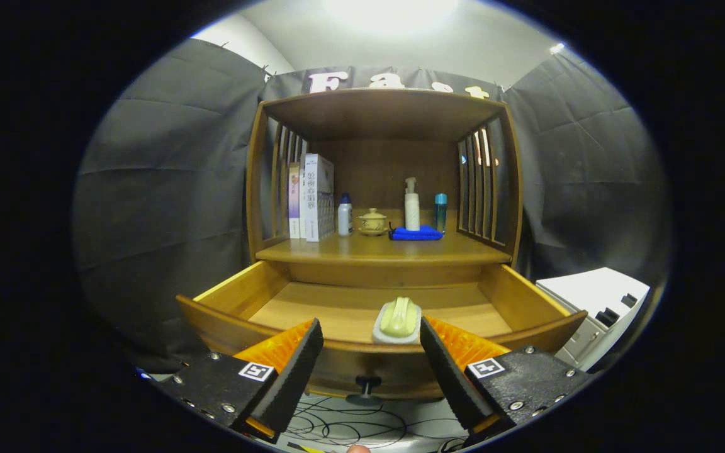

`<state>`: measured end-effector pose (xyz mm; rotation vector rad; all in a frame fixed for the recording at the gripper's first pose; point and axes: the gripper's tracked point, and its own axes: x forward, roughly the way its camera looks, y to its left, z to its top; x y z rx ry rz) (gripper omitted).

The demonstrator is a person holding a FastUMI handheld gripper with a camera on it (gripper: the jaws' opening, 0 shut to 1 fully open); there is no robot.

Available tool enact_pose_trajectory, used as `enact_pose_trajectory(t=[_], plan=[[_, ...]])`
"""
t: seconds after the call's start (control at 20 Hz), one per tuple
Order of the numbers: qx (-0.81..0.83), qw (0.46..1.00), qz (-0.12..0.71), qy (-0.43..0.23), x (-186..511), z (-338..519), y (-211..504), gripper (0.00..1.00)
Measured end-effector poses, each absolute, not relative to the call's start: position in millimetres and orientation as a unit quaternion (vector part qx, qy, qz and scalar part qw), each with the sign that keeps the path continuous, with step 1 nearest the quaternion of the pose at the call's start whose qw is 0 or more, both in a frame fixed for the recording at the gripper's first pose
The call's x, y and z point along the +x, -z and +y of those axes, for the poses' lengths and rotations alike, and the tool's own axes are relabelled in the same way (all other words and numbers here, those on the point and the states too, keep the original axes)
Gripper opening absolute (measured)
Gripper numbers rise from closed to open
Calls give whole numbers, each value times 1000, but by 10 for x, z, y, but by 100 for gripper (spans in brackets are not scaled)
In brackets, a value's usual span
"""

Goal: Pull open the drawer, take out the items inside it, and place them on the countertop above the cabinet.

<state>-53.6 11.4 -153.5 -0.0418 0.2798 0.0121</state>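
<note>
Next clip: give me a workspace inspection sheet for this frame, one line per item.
Surface: countertop above the drawer, wooden, front strip bare.
Job's things: drawer pulled open; green soap on a white dish inside, near the front wall.
Clutter: books, white bottle, teapot, pump bottle, blue bottle, blue cloth, all at the back of the countertop.
Grippers: tool open, holding nothing, just short of the drawer front.
Cables: black cables on the floor below the drawer.
Surroundings: black cloth walls; white box beside the cabinet.

We're looking from the gripper (370, 352) forward along its spread-apart fingers, facing the cabinet (381, 113) head-on, sitting near and slightly above the open drawer (224, 299), seeing down into it.
</note>
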Motion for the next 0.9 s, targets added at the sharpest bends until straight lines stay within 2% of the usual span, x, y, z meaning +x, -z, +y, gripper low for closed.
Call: enact_pose_trajectory(t=[0.45, 0.9], plan=[[23, 977, 209, 41, 401, -60, 1248, 96], [7, 934, 345, 87, 833, -290, 1854, 96]])
